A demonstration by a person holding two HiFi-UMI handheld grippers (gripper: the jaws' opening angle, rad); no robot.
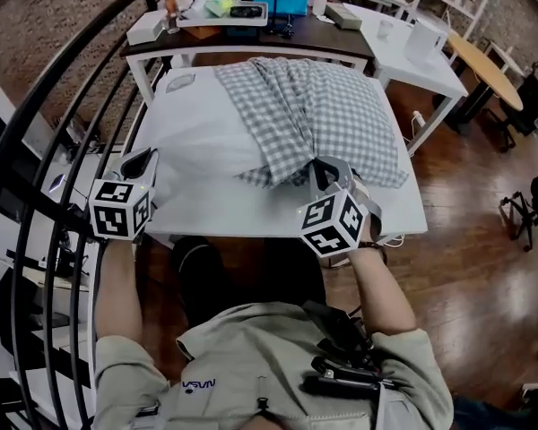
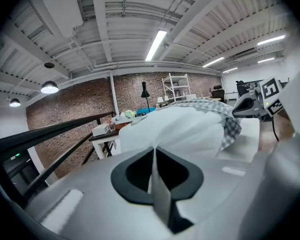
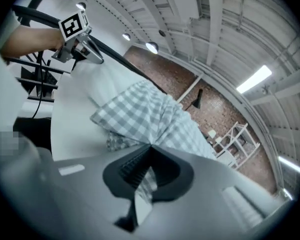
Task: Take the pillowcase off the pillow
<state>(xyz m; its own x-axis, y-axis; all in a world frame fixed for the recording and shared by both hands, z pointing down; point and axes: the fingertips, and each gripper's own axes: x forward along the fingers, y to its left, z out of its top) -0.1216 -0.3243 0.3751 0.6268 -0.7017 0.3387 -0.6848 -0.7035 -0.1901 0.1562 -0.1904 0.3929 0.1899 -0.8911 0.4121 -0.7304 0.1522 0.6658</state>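
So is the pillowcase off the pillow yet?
Partly off: checked pillowcase covers only one side; white pillow lies bare beside it.

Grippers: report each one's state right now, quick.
Left gripper: closed on the white pillow.
Right gripper: closed on the checked pillowcase.

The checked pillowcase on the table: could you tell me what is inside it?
A white pillow. One part sticks out bare; the rest is hidden under the pillowcase.
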